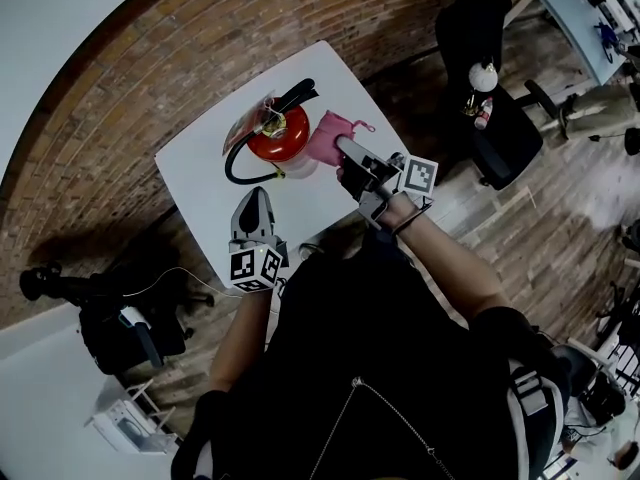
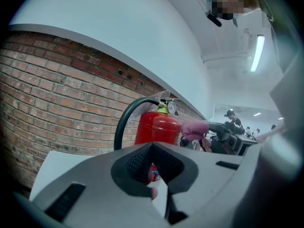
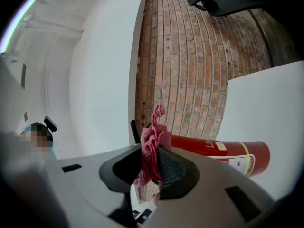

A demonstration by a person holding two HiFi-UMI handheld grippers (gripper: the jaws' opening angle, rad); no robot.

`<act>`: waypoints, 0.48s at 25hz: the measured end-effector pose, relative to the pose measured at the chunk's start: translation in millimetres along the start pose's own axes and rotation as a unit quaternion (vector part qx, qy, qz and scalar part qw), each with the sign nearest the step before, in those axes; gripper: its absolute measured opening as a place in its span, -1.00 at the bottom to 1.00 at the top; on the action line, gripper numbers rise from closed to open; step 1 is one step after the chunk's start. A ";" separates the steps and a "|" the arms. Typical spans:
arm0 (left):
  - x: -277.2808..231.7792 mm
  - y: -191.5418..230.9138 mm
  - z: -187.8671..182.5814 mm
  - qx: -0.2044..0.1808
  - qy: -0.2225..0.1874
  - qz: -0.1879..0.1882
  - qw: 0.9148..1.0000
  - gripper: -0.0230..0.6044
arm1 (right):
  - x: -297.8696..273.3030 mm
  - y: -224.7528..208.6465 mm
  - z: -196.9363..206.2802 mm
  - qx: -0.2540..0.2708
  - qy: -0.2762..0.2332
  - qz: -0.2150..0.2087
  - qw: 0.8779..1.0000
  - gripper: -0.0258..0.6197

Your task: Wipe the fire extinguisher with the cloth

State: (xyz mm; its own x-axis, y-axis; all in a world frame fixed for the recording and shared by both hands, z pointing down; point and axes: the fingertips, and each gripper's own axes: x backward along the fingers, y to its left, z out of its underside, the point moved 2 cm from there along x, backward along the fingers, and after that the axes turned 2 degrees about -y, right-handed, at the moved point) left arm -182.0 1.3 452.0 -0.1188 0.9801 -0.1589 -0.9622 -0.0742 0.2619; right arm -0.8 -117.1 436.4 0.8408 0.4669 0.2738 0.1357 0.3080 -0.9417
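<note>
A red fire extinguisher (image 1: 279,134) with a black hose (image 1: 236,173) stands upright on the white table (image 1: 205,173). My right gripper (image 1: 343,149) is shut on a pink cloth (image 1: 329,136), which it holds against the extinguisher's right side. In the right gripper view the cloth (image 3: 151,148) is pinched between the jaws (image 3: 152,167), with the red cylinder (image 3: 223,151) just beyond. My left gripper (image 1: 255,201) hovers over the table's near edge, short of the extinguisher (image 2: 159,126). Its jaws (image 2: 152,169) are shut with nothing in them. The cloth (image 2: 194,128) shows beside the cylinder.
A brick wall (image 1: 150,78) runs behind the table. A black office chair (image 1: 488,78) with small bottles on it stands at the right. Black equipment (image 1: 110,313) sits on the floor at the left. A pale desk (image 1: 580,13) is at the far right.
</note>
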 end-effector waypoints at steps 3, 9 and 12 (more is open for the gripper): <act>1.5 9.6 1.2 -0.002 0.008 0.010 1.000 -0.90 | 15.8 -29.2 7.8 0.008 -0.013 0.040 0.999 -0.61; 4.8 23.3 4.4 -0.009 0.023 0.035 0.999 -0.90 | 57.5 -103.9 33.8 0.003 -0.027 0.141 0.990 -0.61; 4.9 27.8 6.3 -0.014 0.030 0.044 0.998 -0.90 | 75.5 -138.9 45.9 -0.007 -0.033 0.185 0.982 -0.61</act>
State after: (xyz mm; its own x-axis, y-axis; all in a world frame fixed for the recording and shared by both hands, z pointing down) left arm -207.8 5.2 464.5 -0.2172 0.9568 -0.1930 -0.9536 -0.1658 0.2513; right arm 19.8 -86.6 596.8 0.7986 0.5972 -0.0754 -0.1652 0.0970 -0.9815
